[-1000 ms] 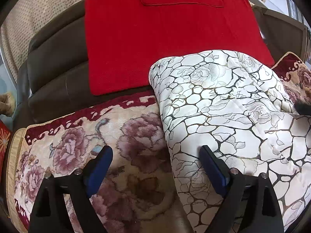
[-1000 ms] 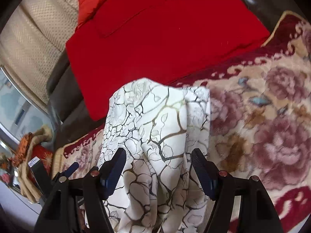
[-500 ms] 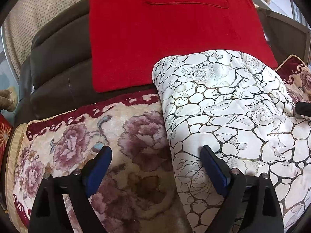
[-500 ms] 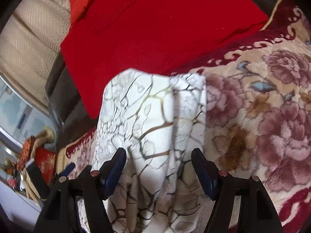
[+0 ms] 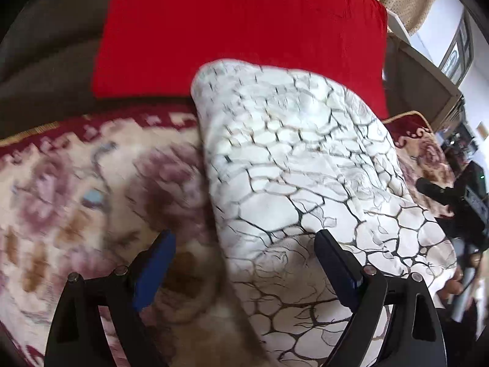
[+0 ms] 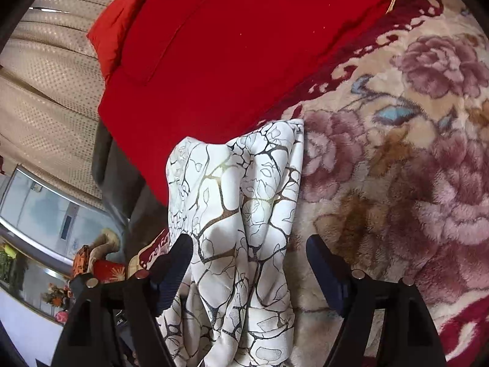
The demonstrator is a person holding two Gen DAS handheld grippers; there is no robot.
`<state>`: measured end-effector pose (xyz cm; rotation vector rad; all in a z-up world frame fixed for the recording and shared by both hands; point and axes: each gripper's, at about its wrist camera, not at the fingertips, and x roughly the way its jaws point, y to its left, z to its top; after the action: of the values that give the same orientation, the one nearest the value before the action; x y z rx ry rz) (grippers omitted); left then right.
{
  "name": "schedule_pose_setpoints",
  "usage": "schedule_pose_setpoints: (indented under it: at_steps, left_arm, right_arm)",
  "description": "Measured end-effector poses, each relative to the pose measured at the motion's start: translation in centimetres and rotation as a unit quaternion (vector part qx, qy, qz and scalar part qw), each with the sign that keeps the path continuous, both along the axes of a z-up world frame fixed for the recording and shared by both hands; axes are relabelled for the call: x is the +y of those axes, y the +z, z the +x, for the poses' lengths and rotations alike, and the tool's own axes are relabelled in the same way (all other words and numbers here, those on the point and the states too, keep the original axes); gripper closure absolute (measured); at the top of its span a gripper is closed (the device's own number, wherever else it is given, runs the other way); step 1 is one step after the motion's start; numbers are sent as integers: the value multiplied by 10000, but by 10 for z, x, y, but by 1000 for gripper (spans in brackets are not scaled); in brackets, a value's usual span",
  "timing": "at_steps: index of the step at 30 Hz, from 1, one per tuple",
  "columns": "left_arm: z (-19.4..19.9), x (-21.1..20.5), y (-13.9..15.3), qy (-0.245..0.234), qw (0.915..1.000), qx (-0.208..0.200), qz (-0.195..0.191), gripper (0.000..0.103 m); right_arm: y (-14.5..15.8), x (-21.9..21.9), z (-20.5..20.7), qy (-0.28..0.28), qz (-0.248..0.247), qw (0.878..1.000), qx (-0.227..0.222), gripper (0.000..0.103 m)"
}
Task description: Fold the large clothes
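Note:
A white garment with a black and gold crackle print [image 5: 299, 183] lies folded in a long strip on a floral plush blanket [image 5: 76, 189] over a sofa seat. My left gripper [image 5: 244, 260] is open above the garment's left edge, with nothing between its blue pads. My right gripper [image 6: 249, 260] is open too, and the garment's rumpled end [image 6: 241, 214] lies between and below its fingers, not pinched. The right gripper also shows as a black shape at the right edge of the left wrist view [image 5: 458, 195].
A red cushion cover [image 5: 238, 27] leans on the dark sofa back [image 5: 39, 61] behind the garment. A beige dotted curtain [image 6: 45, 70] hangs behind the sofa. The blanket [image 6: 397, 159] spreads wide to the right. Small ornaments [image 6: 91, 260] stand past the sofa's left end.
The left gripper has swung to the right and closer over the garment, and its view is blurred. The right gripper has tilted and shows more of the blanket. Both stayed open.

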<state>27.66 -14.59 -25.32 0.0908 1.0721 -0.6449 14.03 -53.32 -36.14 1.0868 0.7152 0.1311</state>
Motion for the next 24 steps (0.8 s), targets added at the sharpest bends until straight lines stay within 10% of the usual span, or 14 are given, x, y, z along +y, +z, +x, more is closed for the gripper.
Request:
schedule_pose_setpoints:
  at_steps: [11, 24]
  left_arm:
    - [17, -8, -33, -258, 9858, 1378, -928, 8]
    - [5, -19, -35, -186, 9845, 1167, -1299, 5]
  right_arm:
    - [-15, 24, 31, 470, 404, 9980, -112, 14]
    - [-16, 54, 58, 534, -2, 9985, -141, 34]
